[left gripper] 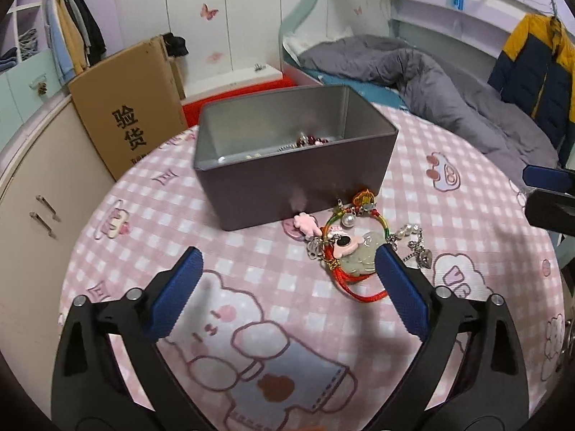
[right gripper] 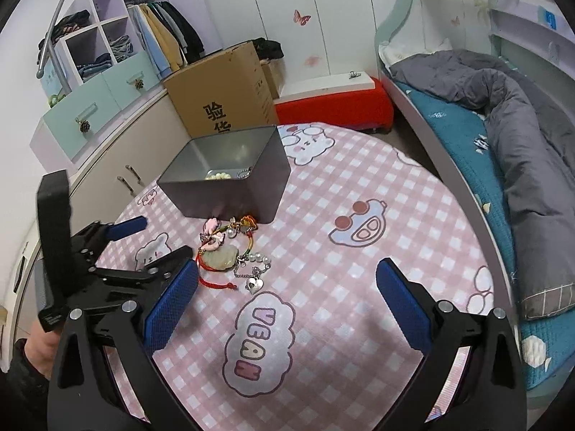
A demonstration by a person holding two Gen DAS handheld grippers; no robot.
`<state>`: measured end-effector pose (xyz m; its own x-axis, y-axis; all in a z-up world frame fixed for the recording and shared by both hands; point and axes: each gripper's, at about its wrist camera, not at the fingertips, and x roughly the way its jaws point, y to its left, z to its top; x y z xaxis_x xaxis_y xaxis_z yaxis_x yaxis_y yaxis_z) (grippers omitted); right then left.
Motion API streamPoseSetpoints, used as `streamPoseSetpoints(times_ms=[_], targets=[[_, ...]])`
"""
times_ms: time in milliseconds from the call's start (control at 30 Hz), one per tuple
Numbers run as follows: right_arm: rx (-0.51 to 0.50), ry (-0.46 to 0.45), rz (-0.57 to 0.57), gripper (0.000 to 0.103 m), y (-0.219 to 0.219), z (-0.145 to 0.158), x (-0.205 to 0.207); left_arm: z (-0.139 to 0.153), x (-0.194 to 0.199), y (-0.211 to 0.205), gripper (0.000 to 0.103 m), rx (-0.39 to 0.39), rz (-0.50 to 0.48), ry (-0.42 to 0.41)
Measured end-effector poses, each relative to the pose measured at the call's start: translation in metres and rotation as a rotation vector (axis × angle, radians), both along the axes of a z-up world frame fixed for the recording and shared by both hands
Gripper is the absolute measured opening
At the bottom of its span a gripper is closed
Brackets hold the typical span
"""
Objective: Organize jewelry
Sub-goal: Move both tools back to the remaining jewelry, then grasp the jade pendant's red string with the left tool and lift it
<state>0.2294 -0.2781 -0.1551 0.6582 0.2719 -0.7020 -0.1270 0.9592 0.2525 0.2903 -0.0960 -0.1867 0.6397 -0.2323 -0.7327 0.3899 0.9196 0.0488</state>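
on the surface just before the tin box [left gripper: 294, 183] | jewelry pile [left gripper: 354, 248] loose | left gripper [left gripper: 287, 287] and right gripper [right gripper: 287, 289] jaws apart, empty | step: pick next piece | next: left closes on red cord [left gripper: 363, 287]

A box [left gripper: 294, 165] stands toward the far side of a cloth-covered table [left gripper: 179, 251], with beads [left gripper: 311, 140] and other small pieces lying inside it. Against the box's near wall a tangle of jewelry [left gripper: 345, 248] lies on the cloth, a heart pendant [right gripper: 253, 283] at its near edge. The left gripper [left gripper: 287, 287] hangs over the table before that heap, jaws spread, its right finger beside the heap. The right gripper [right gripper: 287, 301], also spread, is over bare cloth to the right of the jewelry. Behind the table a cardboard carton [right gripper: 222, 93] leans against cabinets [left gripper: 39, 194] on the left; a bed [right gripper: 503, 143] runs along the right.
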Motion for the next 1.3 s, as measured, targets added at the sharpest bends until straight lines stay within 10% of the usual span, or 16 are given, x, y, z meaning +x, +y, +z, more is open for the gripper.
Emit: streamPoseSetpoints(times_ms=[300, 433, 700, 767, 1300], targets=[[0.012, 0.023, 0.013, 0.095, 0.0, -0.008, 0.004, -0.012, 0.02, -0.008, 0.076, 0.008, -0.009, 0.05], [0.016, 0.031, 0.024, 0.095, 0.001, -0.011, 0.005, -0.015, 0.025, -0.006, 0.037, -0.037, -0.031, 0.084], [0.016, 0.044, 0.041, 0.095, 0.008, -0.015, 0.009, -0.02, 0.029, -0.005, 0.031, -0.109, -0.073, 0.124], [0.014, 0.047, 0.044, 0.095, 0.01, -0.016, 0.009, -0.021, 0.032, -0.001, 0.013, -0.158, -0.085, 0.15], [-0.024, 0.086, 0.174, 0.095, 0.059, -0.026, 0.017, -0.014, -0.007, 0.052, 0.013, -0.184, -0.051, 0.135]])
